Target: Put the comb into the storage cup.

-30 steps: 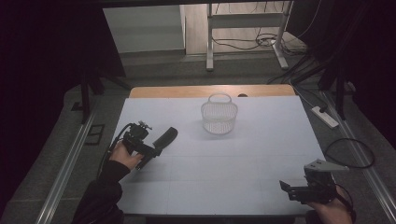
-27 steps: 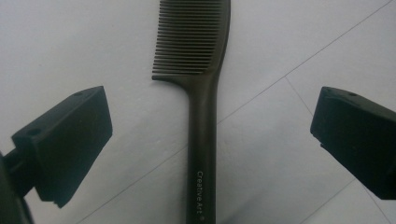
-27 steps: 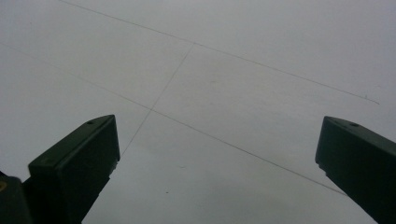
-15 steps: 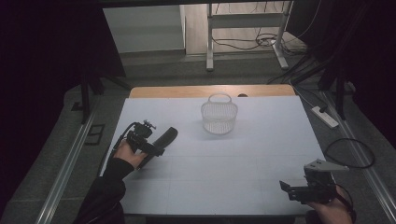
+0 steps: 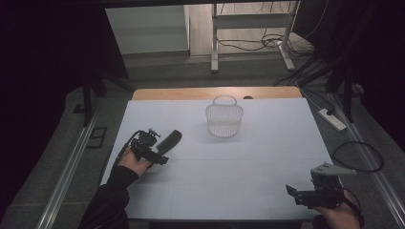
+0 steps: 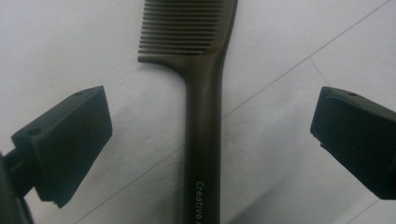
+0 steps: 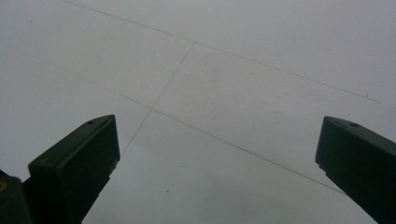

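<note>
left gripper (image 5: 160,153) closes in on a comb (image 5: 169,141) near the table's (image 5: 267,157) left edge

over the last second it has edged forward — jaws spread wide, straddling the smooth dark plastic handle, fine teeth beyond, nothing gripped. right gripper (image 5: 298,194) idles released at the near right corner — a white mesh basket (image 5: 224,119) waits toward the far edge.

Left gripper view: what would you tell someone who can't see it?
A dark comb lies on the white table, its handle running between the left gripper's two open black jaws, neither touching it. The teeth point away at the top.
</note>
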